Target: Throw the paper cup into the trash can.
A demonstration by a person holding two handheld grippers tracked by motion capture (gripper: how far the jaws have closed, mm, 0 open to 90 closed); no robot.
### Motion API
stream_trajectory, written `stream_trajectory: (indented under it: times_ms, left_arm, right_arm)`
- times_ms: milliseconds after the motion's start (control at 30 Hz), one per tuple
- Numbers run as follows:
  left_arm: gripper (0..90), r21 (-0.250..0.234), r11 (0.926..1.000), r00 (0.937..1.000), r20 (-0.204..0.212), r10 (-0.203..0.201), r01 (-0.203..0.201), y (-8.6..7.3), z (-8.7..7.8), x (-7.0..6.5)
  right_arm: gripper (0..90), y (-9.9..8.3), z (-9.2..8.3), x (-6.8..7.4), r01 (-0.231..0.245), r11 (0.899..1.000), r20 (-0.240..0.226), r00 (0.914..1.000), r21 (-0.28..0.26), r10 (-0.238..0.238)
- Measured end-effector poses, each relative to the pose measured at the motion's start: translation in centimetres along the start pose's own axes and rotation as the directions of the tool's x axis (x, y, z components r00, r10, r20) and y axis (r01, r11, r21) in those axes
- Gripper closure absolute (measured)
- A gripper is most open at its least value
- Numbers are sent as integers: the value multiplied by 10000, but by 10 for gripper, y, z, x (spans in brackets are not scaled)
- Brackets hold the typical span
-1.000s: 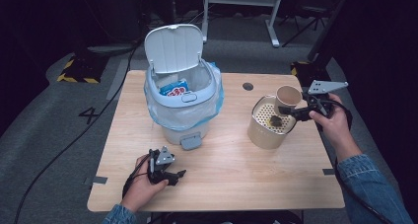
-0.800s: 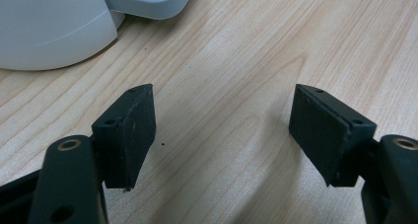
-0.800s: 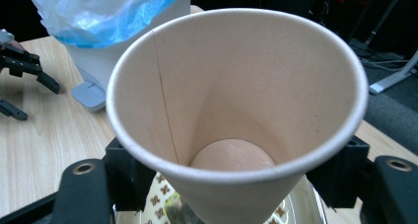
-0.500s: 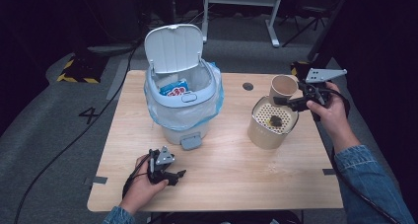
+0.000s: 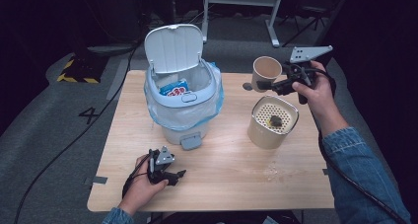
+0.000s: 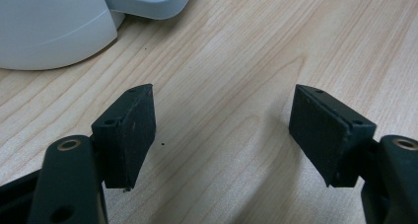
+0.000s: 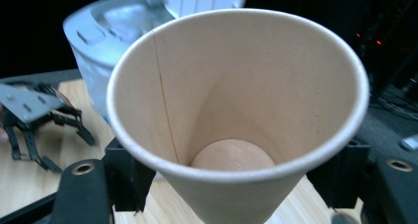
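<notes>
Paper cup (image 5: 266, 72) clamped between the right gripper's (image 5: 260, 85) jaws, aloft above the table (image 5: 236, 169), mouth toward its camera.

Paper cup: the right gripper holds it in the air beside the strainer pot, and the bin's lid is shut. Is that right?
Not quite. The bin's lid stands open, as the high view shows. The rest holds: the right gripper has the paper cup lifted beside the strainer pot.

Paper cup (image 7: 236, 115) is hiding the right gripper's (image 5: 266, 84) pads; its base is running off the frame. Dark lump in the strainer canister (image 5: 272, 120) below: too small to identify.
</notes>
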State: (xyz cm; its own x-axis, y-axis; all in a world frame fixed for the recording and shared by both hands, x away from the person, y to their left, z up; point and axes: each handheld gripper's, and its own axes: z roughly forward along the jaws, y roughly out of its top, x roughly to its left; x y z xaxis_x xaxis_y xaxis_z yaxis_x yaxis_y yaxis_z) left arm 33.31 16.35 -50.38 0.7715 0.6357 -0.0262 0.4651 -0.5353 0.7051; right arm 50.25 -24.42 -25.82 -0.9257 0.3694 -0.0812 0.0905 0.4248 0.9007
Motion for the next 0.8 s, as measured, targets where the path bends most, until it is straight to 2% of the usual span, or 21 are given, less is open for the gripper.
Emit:
stream_trajectory:
  times_ms: [400, 667, 800]
  left_arm:
    - [262, 3, 9999, 9999, -47, 103, -103, 1, 0, 0]
    - [262, 12, 9999, 9999, -50, 106, -106, 1, 0, 0]
    - [261, 35, 9999, 9999, -11, 116, -116, 1, 0, 1]
  right_arm:
    - [292, 41, 41, 9, 86, 9997, -581, 9983, -248, -100]
    - [289, 62, 81, 17, 13, 9991, -1037, 9946, -413, -56]
    - [288, 70, 99, 23, -283, 9969, -1177, 9929, -737, 194]
